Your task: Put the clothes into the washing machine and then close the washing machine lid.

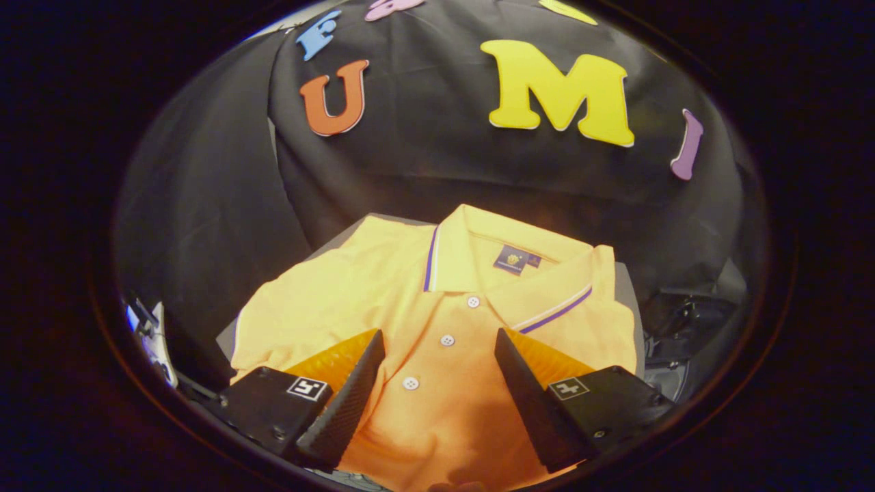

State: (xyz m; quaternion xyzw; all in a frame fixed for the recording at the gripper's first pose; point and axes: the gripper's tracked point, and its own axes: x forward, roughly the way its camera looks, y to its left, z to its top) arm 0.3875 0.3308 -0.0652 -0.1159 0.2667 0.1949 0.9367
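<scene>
Gripper (437,348) sat wide open right over a folded yellow polo shirt (328,301), fingers spread either side of its button placket (446,339), not pinching anything.

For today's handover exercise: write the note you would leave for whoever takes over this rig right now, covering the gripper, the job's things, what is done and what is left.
Gripper: open, fingers spread over the polo shirt's button placket, gripping nothing.
Shirt: folded, lying flat on a grey surface in front of the booth's black cloth, collar pointing away from the fingers.
Done: nothing visible; shirt not yet picked up.
Left: grip the shirt, put it in the washing machine, close the lid.
</scene>
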